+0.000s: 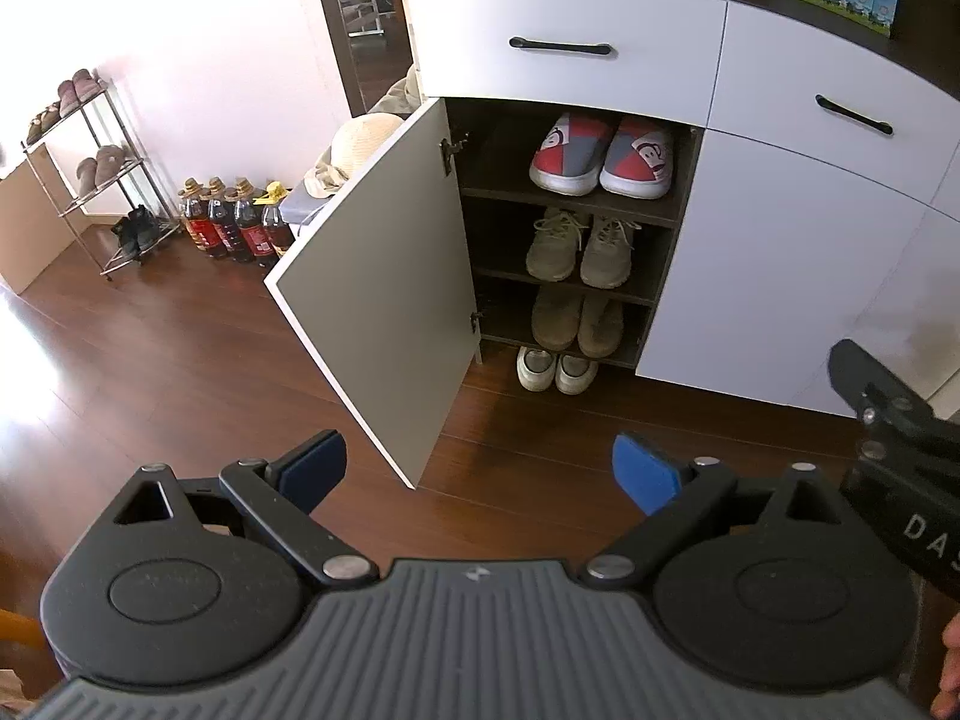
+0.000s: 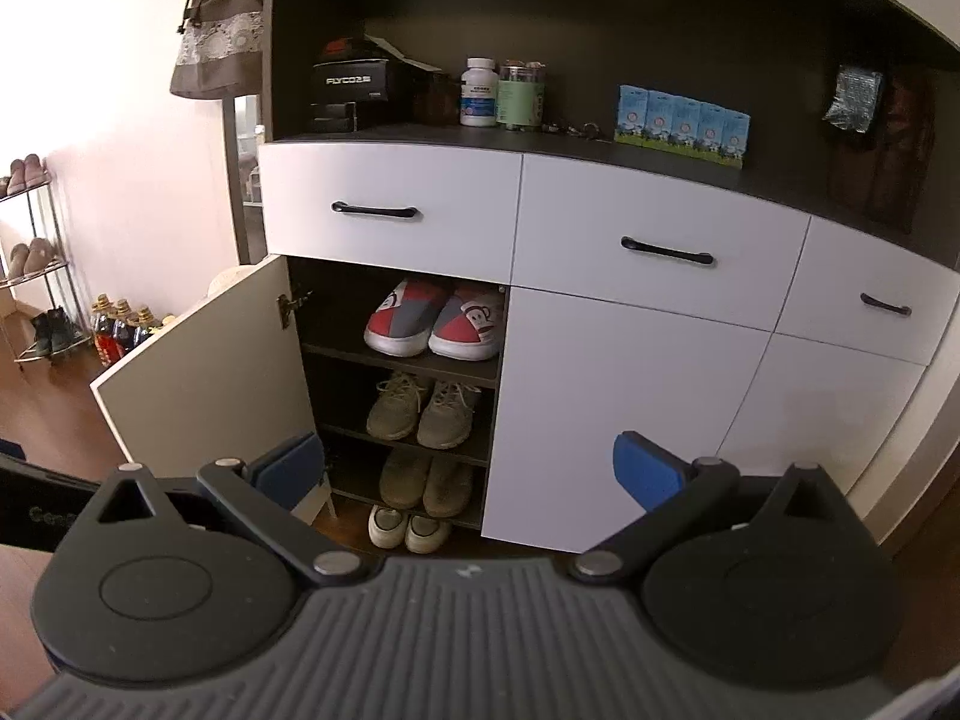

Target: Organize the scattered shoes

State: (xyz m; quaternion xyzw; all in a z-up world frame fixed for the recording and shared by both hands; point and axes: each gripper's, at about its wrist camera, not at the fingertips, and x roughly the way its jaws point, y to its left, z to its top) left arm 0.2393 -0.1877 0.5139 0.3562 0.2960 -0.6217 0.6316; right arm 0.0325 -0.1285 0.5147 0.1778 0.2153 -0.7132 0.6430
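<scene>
The white shoe cabinet (image 1: pixel 780 264) (image 2: pixel 600 408) has its left door (image 1: pixel 384 300) (image 2: pixel 210 378) swung wide. Inside, red-grey cartoon slippers (image 1: pixel 600 156) (image 2: pixel 435 318) fill the top shelf, beige sneakers (image 1: pixel 579 246) (image 2: pixel 423 411) the middle, tan shoes (image 1: pixel 576 321) (image 2: pixel 426 483) the lower one. White shoes (image 1: pixel 555 369) (image 2: pixel 408 528) stand on the floor under the shelves. My left gripper (image 1: pixel 480 471) is open and empty, well back from the door's edge. My right gripper (image 2: pixel 471 474) is open and empty too; part of its body shows at the right of the left wrist view.
A metal rack (image 1: pixel 102 180) (image 2: pixel 36 276) with more shoes stands by the left wall. Bottles (image 1: pixel 231 222) (image 2: pixel 120 327) and a straw hat (image 1: pixel 360 138) sit beside the cabinet. Bottles and blue cartons (image 2: pixel 681 123) line the countertop; a bag (image 2: pixel 219 36) hangs above. Wooden floor (image 1: pixel 150 348) lies open at left.
</scene>
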